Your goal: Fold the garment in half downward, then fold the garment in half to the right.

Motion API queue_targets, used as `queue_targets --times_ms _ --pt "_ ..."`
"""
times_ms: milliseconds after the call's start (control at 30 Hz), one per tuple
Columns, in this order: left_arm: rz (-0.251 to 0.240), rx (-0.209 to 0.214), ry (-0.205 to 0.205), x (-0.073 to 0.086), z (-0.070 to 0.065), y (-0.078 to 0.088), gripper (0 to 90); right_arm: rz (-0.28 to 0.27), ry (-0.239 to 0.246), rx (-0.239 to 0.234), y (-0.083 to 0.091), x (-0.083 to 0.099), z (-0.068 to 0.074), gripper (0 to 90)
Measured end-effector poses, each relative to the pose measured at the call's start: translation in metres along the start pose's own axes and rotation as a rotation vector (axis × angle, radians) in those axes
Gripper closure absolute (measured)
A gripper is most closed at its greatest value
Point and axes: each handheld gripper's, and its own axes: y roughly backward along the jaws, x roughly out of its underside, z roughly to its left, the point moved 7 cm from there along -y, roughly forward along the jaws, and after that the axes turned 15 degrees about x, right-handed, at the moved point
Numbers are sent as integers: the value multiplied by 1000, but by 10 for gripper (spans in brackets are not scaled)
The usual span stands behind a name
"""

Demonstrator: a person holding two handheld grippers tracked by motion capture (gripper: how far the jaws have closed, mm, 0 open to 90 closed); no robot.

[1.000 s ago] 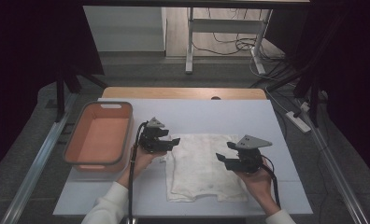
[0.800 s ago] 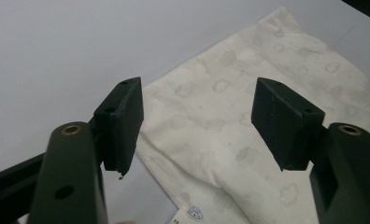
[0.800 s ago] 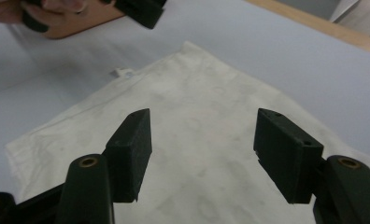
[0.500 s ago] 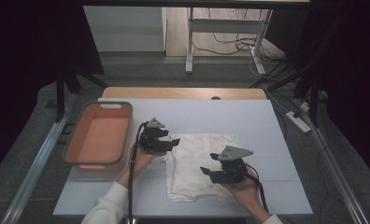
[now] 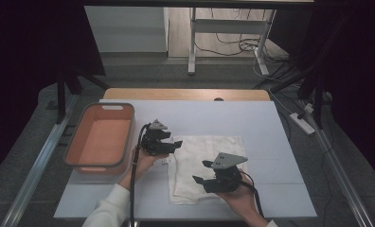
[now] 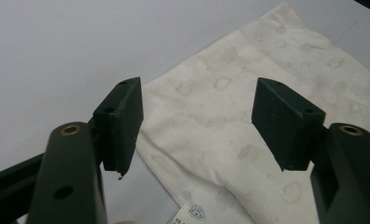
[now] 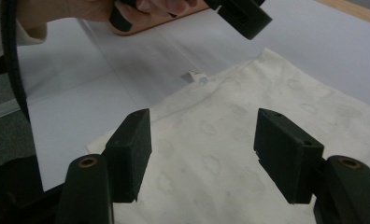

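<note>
A white cloth (image 5: 195, 156) with a faint cloud print lies flat on the pale table top (image 5: 252, 118). My left gripper (image 5: 176, 144) hovers at the cloth's left edge, its jaws open and nothing between them. In the left gripper view the cloth's hem (image 6: 248, 93) and a small label (image 6: 192, 212) lie below the open jaws. My right gripper (image 5: 200, 172) is open over the near part of the cloth. In the right gripper view the cloth (image 7: 248, 121) lies under the open jaws, with the left gripper (image 7: 239, 14) and its hand farther off.
An orange bin (image 5: 100, 105) stands at the left of the table, beside the left hand. A black cable (image 5: 132, 189) trails from the left gripper off the near edge. A wooden strip (image 5: 185, 94) runs along the table's far edge.
My right gripper has moved left and a little nearer, from the cloth's right edge to over its near part. The left gripper has stayed where it was.
</note>
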Motion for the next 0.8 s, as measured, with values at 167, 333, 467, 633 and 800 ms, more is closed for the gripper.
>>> queue_targets --times_ms 167,333,467,633,800 --pt "0 -3 0 0 0 1 341 5 16 -16 -2 -1 11 371" --pt "-2 -7 0 0 0 2 340 18 19 -31 -5 0 19 370" --pt "-3 -7 0 -1 1 2 340 26 30 -45 -6 1 27 370" --pt "3 -8 0 0 1 2 334 31 43 -57 -8 1 35 369" --pt "-2 -9 0 0 -1 2 330 42 46 -65 -11 3 42 368"
